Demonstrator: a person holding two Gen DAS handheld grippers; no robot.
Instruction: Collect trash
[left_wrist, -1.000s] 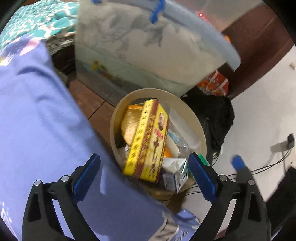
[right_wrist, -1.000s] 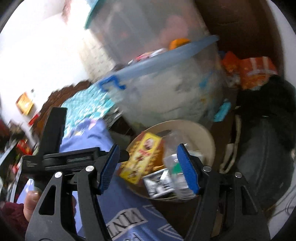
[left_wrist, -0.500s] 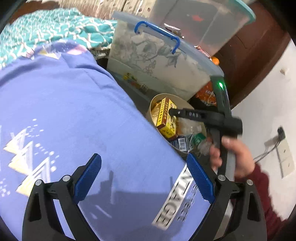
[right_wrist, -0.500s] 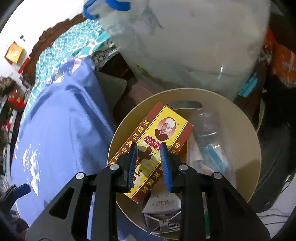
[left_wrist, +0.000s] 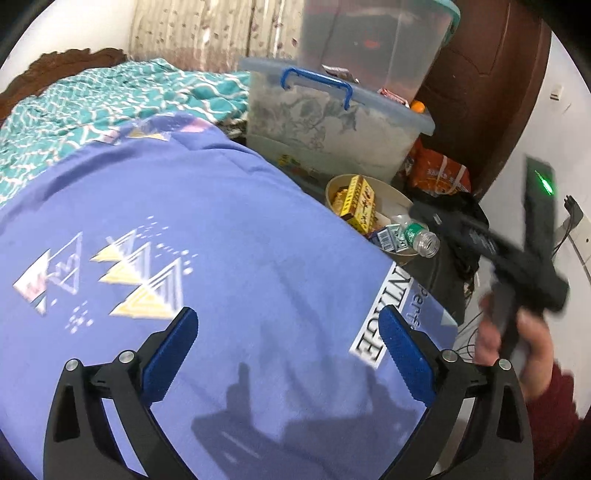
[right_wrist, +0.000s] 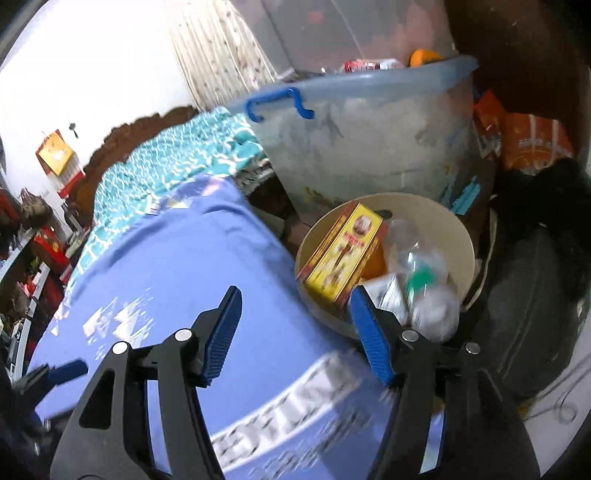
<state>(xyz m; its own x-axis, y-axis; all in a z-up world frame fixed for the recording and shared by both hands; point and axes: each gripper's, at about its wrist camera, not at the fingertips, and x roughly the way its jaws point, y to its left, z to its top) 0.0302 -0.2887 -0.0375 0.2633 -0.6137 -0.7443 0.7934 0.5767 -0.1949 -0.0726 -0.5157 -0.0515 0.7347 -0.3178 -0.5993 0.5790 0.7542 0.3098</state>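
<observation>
A beige round trash bin (left_wrist: 400, 197) (right_wrist: 460, 236) stands on the floor beside the bed. In it lie a yellow and red box (left_wrist: 358, 205) (right_wrist: 341, 254), a clear plastic bottle with a green label (left_wrist: 415, 236) (right_wrist: 424, 284) and a small carton (left_wrist: 389, 238). My left gripper (left_wrist: 288, 354) is open and empty above the purple bedsheet (left_wrist: 184, 229). My right gripper (right_wrist: 295, 332) is open and empty, above the sheet's edge just left of the bin. The right gripper's body, held by a hand, shows blurred at the right of the left wrist view.
A clear storage box with a blue handle (left_wrist: 332, 122) (right_wrist: 362, 136) stands behind the bin, with another tub stacked on it. Orange snack bags (left_wrist: 439, 173) (right_wrist: 532, 140) and a black bag (right_wrist: 532, 325) lie to the right. A teal blanket (left_wrist: 92, 107) covers the bed's far end.
Both grippers pulled back and up from the bin. The right gripper was nearly shut over the yellow box half a second ago and is now open and empty; the box stays in the bin.
</observation>
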